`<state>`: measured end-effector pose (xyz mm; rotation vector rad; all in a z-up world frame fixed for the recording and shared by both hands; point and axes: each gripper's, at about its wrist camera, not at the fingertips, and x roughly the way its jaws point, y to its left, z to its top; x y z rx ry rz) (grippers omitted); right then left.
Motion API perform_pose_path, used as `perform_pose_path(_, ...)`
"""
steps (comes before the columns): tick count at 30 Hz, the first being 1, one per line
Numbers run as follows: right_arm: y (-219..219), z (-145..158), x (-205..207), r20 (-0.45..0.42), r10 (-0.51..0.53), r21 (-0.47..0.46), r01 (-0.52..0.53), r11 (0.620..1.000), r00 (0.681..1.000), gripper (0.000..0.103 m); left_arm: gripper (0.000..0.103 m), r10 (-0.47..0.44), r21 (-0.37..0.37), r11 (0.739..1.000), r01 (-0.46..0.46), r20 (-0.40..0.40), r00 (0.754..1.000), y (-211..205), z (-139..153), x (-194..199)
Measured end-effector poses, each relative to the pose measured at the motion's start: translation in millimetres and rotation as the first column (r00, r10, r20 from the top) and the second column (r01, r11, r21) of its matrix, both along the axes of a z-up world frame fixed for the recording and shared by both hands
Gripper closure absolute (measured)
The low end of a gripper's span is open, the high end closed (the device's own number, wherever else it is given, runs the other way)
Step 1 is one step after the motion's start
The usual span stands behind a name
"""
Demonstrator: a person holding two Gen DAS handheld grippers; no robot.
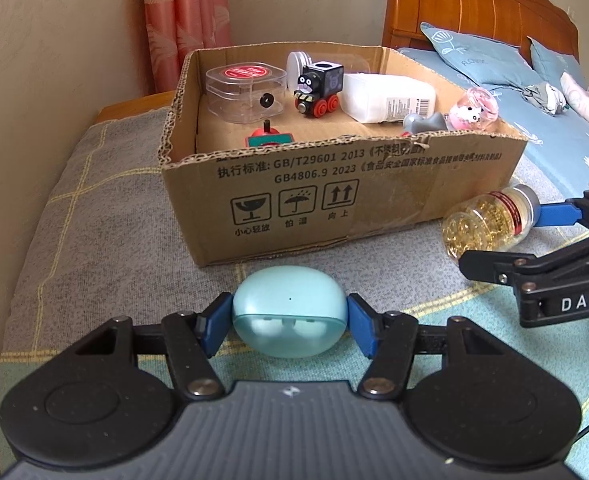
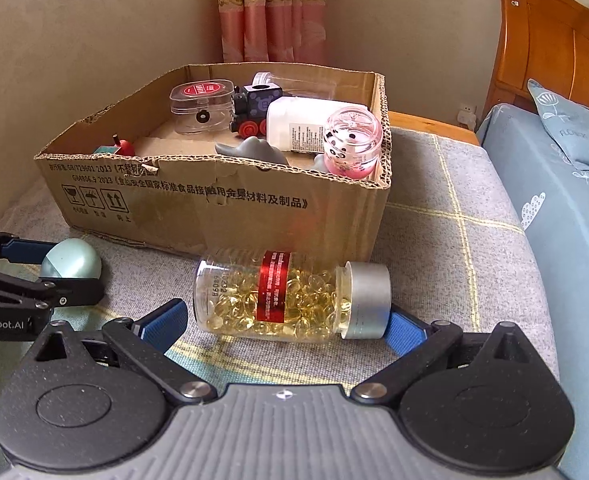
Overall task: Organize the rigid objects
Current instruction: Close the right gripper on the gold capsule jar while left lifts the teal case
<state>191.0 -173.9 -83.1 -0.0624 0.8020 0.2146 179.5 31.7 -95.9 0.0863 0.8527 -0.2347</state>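
Left gripper (image 1: 290,326) pinching the blue earbud case (image 1: 289,312) on both sides, just before the cardboard box (image 1: 334,200), right gripper (image 2: 290,320) spread around the lying capsule bottle (image 2: 290,294), left pad apart, cap hiding the right pad's contact.

Both pictures are bright, with soft daylight and a warm yellow tint. Shadows are pale; a soft one lies under the cardboard box (image 1: 334,200) on the bed. The pill bottle (image 2: 290,296) has small shiny spots on its silver cap. Things in the middle look sharp. The edges bend, the corners go black, and the headboard (image 2: 554,40) looks curved.
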Motion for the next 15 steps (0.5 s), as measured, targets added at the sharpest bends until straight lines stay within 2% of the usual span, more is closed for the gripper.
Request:
perform_pose_path(11,7.9,4.1,6.0,0.018,-0.023,-0.087,0.024,0.996,1.0,0.0,0.037,0.041,-0.022,0.999,-0.041,-0.028,0.999,-0.4,1.6,1.7)
perform_pose_path(15,11.2,3.9,7.6,0.011,-0.008,-0.101,0.009,0.995,1.0,0.0,0.038,0.037,-0.004,0.999,-0.038,-0.028,0.999,-4.8,1.1,3.9)
